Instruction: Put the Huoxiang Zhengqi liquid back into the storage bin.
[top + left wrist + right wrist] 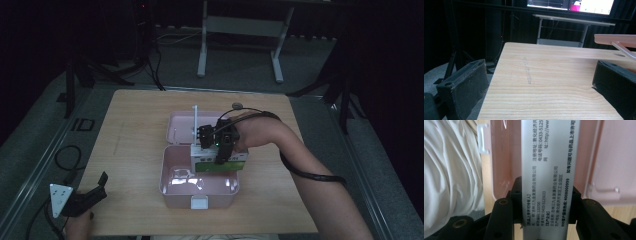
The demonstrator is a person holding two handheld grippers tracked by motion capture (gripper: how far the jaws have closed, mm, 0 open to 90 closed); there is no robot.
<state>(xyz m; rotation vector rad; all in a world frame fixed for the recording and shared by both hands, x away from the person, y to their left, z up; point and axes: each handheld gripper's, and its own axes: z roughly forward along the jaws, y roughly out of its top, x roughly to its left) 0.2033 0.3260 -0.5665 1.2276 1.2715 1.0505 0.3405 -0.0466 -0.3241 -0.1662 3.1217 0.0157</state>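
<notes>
Two grippers at a wooden table (pixel 135 120): right gripper (pixel 220 150) clamped on a small white-and-green box (pixel 220 161), jaws pressed against its two sides, box held over the back edge of an open pink case (pixel 198 186). Left gripper (pixel 82 199) low at the near left corner of the table, jaws wide apart on nothing, well away from case and box.

The left gripper (pixel 95 192) is black, with a grey three-cornered plate (pixel 59 198) on top that carries small dark dots. Its two jaws have thick, rough black pads (pixel 469 86). The right gripper (pixel 220 161) is also black, with brass-coloured screw holes (pixel 503 201), and a black cable (pixel 305 172) trails from it beside the bare forearm.
</notes>
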